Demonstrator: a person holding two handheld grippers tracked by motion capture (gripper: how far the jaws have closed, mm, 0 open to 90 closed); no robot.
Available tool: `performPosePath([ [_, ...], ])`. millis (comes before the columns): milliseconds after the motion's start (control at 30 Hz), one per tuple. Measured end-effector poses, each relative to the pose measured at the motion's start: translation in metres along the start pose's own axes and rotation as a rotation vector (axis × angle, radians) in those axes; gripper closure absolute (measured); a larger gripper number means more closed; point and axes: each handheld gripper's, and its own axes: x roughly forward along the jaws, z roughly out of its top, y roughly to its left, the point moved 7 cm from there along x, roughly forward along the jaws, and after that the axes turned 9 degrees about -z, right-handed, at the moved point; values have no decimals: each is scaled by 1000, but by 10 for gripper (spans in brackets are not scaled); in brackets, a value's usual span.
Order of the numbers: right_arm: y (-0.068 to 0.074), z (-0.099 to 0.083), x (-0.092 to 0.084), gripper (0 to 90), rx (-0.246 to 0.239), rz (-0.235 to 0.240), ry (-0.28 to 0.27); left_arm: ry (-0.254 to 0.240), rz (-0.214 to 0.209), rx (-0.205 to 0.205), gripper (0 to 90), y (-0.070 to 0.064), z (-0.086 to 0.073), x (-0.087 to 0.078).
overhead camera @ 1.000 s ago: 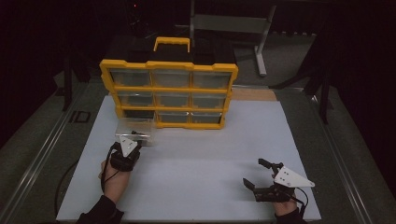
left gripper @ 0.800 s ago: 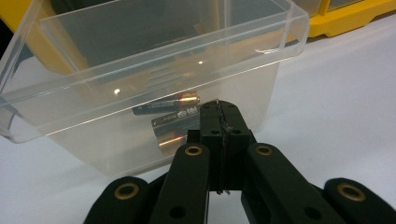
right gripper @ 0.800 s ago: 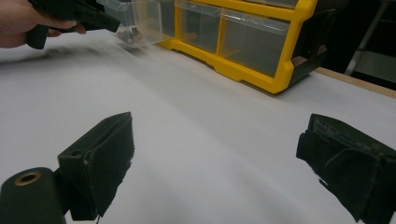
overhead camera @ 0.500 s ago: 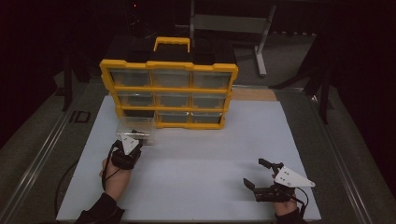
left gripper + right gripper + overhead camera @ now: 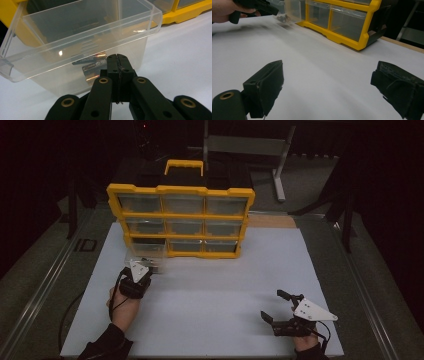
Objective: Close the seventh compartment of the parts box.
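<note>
The clear plastic drawer (image 5: 75,42), a thin-walled glossy box with a rolled rim, sits pulled partway out of the bottom-left slot of the yellow organiser cabinet (image 5: 181,222), at about ten o'clock on the matte white tabletop (image 5: 215,295). Through its front wall show a few small cylindrical batteries (image 5: 93,65) with metallic wrappers, lying on the drawer floor. The left gripper (image 5: 117,58), seen in its own view, has its black, blocky jaws pressed flat together, their tips against the drawer's front wall; whether they pinch a lip there cannot be told. The right gripper (image 5: 327,87) rests at about five o'clock on the table, well apart from the cabinet, its two fabric-padded jaws spread wide with only bare table between them.
</note>
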Motion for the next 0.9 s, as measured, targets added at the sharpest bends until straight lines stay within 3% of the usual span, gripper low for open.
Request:
performPosePath([
  [900, -1, 0, 0, 90, 0, -4, 1, 17, 9, 7, 885, 12, 11, 12],
])
